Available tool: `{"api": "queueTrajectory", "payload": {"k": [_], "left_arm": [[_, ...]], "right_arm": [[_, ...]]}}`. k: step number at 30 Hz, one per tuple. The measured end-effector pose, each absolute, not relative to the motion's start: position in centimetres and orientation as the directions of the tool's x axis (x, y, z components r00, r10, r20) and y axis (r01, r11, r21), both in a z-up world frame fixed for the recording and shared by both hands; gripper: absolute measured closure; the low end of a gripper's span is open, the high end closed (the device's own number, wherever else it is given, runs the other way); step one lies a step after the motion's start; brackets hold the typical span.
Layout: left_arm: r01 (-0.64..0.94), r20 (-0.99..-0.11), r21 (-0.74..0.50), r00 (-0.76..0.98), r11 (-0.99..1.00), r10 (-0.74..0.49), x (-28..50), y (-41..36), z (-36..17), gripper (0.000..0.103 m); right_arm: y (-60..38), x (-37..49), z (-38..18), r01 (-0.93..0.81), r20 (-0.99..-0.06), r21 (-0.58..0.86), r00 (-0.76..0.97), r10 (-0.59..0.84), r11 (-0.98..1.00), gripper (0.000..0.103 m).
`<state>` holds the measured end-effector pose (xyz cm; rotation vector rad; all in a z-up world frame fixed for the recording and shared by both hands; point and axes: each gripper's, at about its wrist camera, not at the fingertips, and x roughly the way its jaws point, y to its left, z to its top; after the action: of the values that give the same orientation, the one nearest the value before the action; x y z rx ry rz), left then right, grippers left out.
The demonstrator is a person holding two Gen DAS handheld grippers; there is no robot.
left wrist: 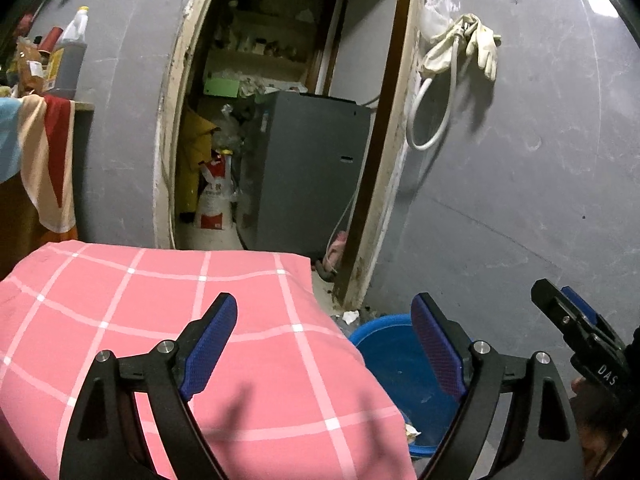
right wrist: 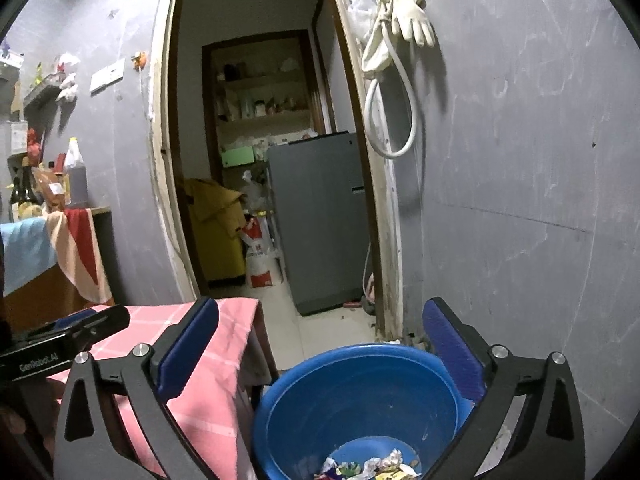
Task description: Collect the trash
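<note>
Hanging over the pink checked cloth (left wrist: 200,360), the left gripper (left wrist: 324,344) has its jaws spread wide with nothing between them. The right gripper (right wrist: 320,344) is likewise wide open and empty, above the blue basin (right wrist: 360,392). Crumpled trash (right wrist: 372,466) lies in the basin's bottom, at 6 o'clock in the right view. The basin sits on the floor just beside the cloth's edge, at 4 o'clock in the left view, with the right gripper's tip showing at 3 to 4 o'clock there. A scrap of paper (left wrist: 351,316) lies on the floor past the basin, near the door frame (right wrist: 386,280). Farther, through the doorway at 12 o'clock, stand a grey cabinet (right wrist: 320,216), a white-and-red sack (right wrist: 258,256) and shelves (right wrist: 260,92). Gloves (right wrist: 412,20) and a hose (right wrist: 394,120) hang on the wall at 1 o'clock.
</note>
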<state>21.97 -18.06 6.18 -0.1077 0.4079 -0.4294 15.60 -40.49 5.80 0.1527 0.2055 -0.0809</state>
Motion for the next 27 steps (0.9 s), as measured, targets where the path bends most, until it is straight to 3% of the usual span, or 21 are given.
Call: {"api": "queueTrajectory", "payload": {"k": [3,6,27], "left_arm": [[0.373,-0.353,-0.188,0.838,0.909,-0.417,21.7,-17.7,6.3,0.016],[0.351,-0.33,-0.184,0.857,0.918,-0.395,21.3,-17.1,6.5,0.002],[0.333,-0.264,-0.177,0.891,0.926,-0.371,17.5,-14.6,6.8,0.002]], "right_arm": [[-40.4,15.2,5.8,0.093,-0.199,0.14,0.978,-0.064,0.986,0.0],[-40.3,15.0,5.9,0.091,-0.19,0.138,0.98,-0.063,0.986,0.0],[-38.2,11.3,6.1,0.064,-0.12,0.124,0.992,-0.049,0.99,0.0]]}}
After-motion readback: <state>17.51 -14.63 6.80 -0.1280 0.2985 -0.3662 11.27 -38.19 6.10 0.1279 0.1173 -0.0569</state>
